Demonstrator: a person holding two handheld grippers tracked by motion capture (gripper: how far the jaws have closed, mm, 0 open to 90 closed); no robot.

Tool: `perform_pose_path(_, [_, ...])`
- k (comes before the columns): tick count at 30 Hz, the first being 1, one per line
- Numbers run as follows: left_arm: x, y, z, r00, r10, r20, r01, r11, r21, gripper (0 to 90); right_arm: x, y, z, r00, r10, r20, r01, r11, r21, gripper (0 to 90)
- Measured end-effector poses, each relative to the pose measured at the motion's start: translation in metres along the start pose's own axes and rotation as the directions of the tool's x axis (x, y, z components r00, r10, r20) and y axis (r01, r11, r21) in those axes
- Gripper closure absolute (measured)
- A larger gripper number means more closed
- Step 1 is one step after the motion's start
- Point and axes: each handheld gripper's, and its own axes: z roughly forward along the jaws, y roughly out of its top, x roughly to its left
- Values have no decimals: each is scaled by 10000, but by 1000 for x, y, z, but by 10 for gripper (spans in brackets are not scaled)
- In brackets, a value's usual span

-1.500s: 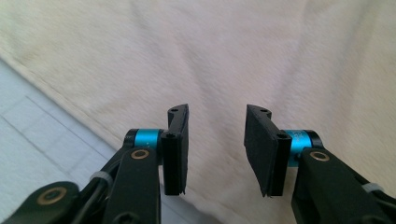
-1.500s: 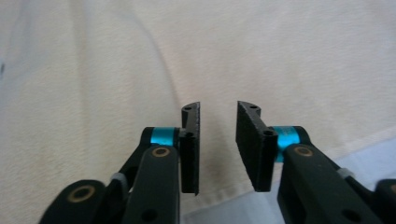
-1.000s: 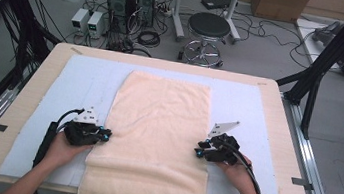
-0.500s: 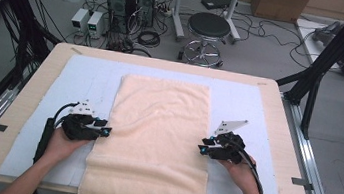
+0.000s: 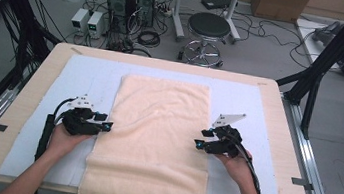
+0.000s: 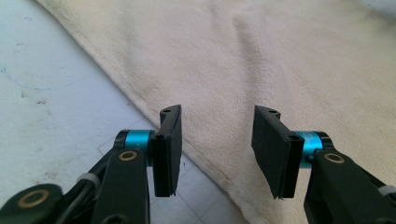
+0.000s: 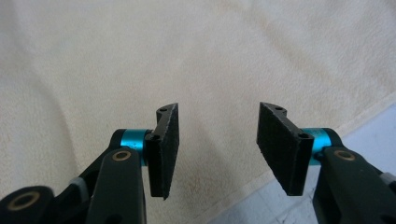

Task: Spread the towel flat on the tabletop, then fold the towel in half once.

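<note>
A cream towel [image 5: 154,140] lies flat along the middle of the table [image 5: 271,90], on a pale blue-white mat [image 5: 82,72]; its far edge stops short of the mat's far edge and its near end reaches the table's near edge. The left gripper [image 5: 105,126] sits at the towel's left hem, about halfway down its length, held in the person's left hand [image 5: 66,136]. In the left gripper view its jaws have just been opening and stand apart with nothing pinched, the hem [image 6: 140,100] running slantwise beneath the gap. The right gripper [image 5: 199,143] sits at the towel's right hem, level with the other, in the right hand [image 5: 236,166]. Its jaws too have just been opening and grip nothing; they hang over the cloth [image 7: 210,70] beside the hem.
</note>
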Motion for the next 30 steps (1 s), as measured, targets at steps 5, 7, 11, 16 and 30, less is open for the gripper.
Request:
perform_pose_path(5, [-3, 1, -1, 9999, 137, -4, -137, 9999, -2, 514, -2, 0, -4, 9998, 157, 113, -156, 9997, -165, 445])
perform_pose_path(7, [-3, 1, -2, 9998, 179, -25, -179, 9998, -29, 510, -2, 0, -5, 9997, 187, 185, -183, 9996, -220, 436])
perform_pose_path(11, [-2, 3, -2, 9997, 203, -132, -203, 9998, -10, 471, -3, 0, -7, 9994, 237, 266, -227, 9991, -357, 417])
perform_pose_path(16, [-4, 10, -4, 9986, 439, -304, -437, 9990, 83, 424, -3, 5, -8, 9993, 245, 279, -233, 9989, -417, 394])
perform_pose_path(30, [9, 39, -6, 9978, 476, -472, -470, 9988, 129, 387, -9, 29, -13, 9977, 5, 683, 34, 9984, -568, 343])
